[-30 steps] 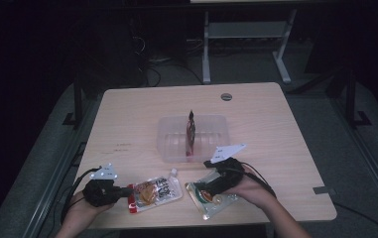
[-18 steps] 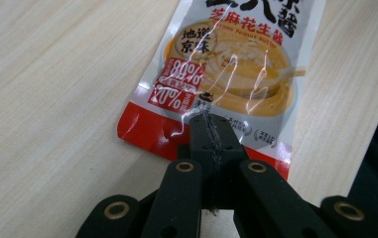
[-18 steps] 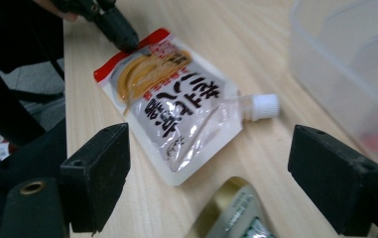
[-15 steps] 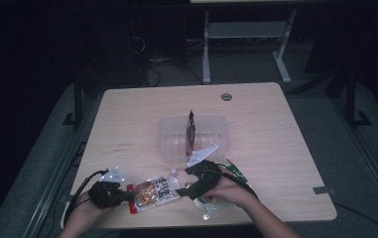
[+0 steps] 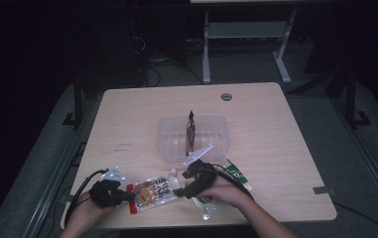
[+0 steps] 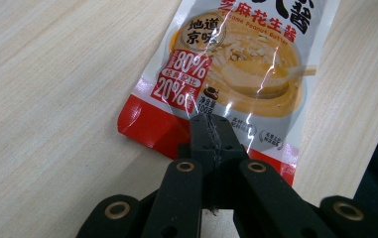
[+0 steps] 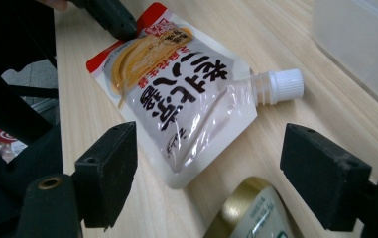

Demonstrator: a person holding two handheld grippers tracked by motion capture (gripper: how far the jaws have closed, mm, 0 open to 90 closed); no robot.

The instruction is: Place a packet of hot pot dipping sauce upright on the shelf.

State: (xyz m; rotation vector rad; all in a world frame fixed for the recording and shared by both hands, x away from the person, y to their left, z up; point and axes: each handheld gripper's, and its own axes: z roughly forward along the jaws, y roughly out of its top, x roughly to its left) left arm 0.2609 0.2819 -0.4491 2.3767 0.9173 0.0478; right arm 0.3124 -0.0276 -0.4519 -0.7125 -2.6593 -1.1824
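A spouted sauce pouch [image 5: 152, 191] with a red bottom edge and a white cap [image 7: 283, 84] lies flat near the table's front edge. My left gripper [image 6: 211, 134] is shut on the pouch's [image 6: 241, 54] red bottom edge; in the high view it [image 5: 127, 196] sits at the pouch's left end. My right gripper [image 7: 216, 163] is open, its jaws standing wide on either side of the pouch's [image 7: 191, 99] spout end without touching it. From above, the right gripper [image 5: 182, 188] is at the pouch's right end.
A green and gold packet [image 5: 236, 173] lies under the right hand, its corner [image 7: 256, 213] low in the right gripper view. Behind it stands a clear plastic container [image 5: 211, 148] with a brown packet [image 5: 190, 131] upright inside. The table's front edge is close.
My right gripper has swung left, off the green packet and over to the pouch's spout end. The left gripper has stayed on the pouch's red edge.
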